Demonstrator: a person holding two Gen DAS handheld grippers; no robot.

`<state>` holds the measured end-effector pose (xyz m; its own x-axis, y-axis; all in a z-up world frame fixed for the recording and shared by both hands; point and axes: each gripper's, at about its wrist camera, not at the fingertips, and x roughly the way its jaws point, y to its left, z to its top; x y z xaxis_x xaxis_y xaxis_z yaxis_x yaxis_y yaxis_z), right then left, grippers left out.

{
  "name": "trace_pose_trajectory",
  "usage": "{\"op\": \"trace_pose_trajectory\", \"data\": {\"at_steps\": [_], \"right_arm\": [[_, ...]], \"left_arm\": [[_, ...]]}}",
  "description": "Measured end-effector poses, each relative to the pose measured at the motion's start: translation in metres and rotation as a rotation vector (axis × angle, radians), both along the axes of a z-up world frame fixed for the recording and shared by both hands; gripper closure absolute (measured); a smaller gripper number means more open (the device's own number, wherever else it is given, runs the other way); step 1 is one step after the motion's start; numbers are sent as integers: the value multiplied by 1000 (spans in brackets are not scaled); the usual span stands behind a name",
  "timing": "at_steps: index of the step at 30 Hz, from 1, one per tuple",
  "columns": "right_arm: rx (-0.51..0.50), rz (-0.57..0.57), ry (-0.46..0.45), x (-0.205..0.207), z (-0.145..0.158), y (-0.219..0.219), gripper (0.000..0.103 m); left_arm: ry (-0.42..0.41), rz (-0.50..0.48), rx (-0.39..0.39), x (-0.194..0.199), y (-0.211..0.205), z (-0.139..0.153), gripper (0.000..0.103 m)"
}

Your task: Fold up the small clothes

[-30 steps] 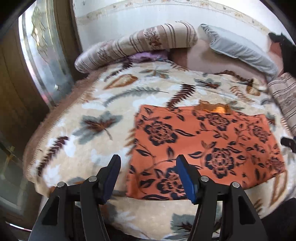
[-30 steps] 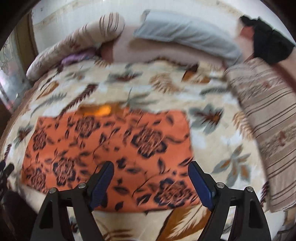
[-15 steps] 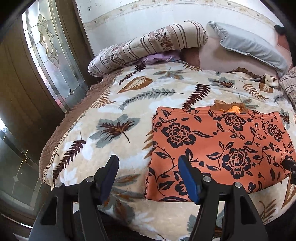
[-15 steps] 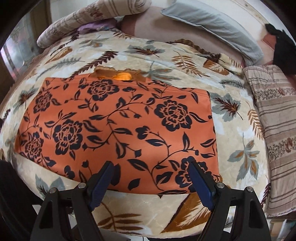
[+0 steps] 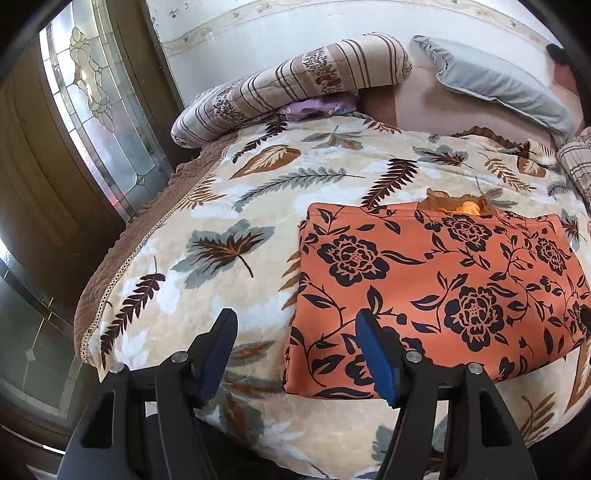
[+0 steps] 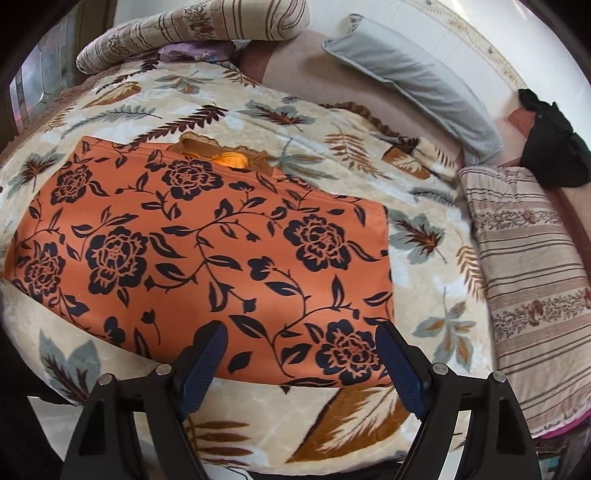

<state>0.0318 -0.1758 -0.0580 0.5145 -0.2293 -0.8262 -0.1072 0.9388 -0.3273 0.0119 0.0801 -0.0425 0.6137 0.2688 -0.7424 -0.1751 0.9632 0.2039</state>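
Observation:
An orange garment with black flowers [image 5: 436, 291] [image 6: 207, 258] lies flat as a folded rectangle on the leaf-patterned blanket [image 5: 236, 206] [image 6: 436, 295] of a bed. A brown and orange collar [image 5: 458, 203] [image 6: 225, 155] pokes out at its far edge. My left gripper [image 5: 295, 332] hovers open over the garment's near left corner, with nothing between its blue pads. My right gripper [image 6: 299, 343] hovers open above the near right corner, also holding nothing.
A striped rolled quilt [image 5: 295, 85] [image 6: 192, 26] and a grey pillow [image 5: 491, 81] [image 6: 413, 77] lie at the head of the bed. A striped folded quilt [image 6: 528, 280] lies on the right. A glazed wooden door [image 5: 92, 110] stands left of the bed.
Both views have shifted: the garment now sits further right in the left wrist view and the right wrist view has rolled and steadied. Both grippers stay open and the garment lies still.

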Motion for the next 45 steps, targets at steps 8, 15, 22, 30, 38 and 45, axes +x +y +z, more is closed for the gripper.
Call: {"op": "trace_pose_trajectory", "data": {"at_steps": [8, 15, 22, 30, 38, 45], "right_arm": [[-36, -19, -79, -5, 9, -1, 18], [-50, -49, -149, -7, 24, -7, 18], [28, -45, -166, -8, 35, -12, 18], [361, -18, 43, 1, 18, -19, 18], [479, -1, 140, -7, 4, -8, 18], [463, 26, 190, -15, -8, 7, 18]], "left_arm": [[3, 1, 7, 0, 0, -1, 36], [6, 2, 12, 0, 1, -2, 36], [5, -4, 2, 0, 1, -2, 36], [11, -9, -8, 1, 1, -4, 36], [21, -9, -3, 2, 2, -7, 36], [28, -3, 10, 3, 2, -9, 36]]}}
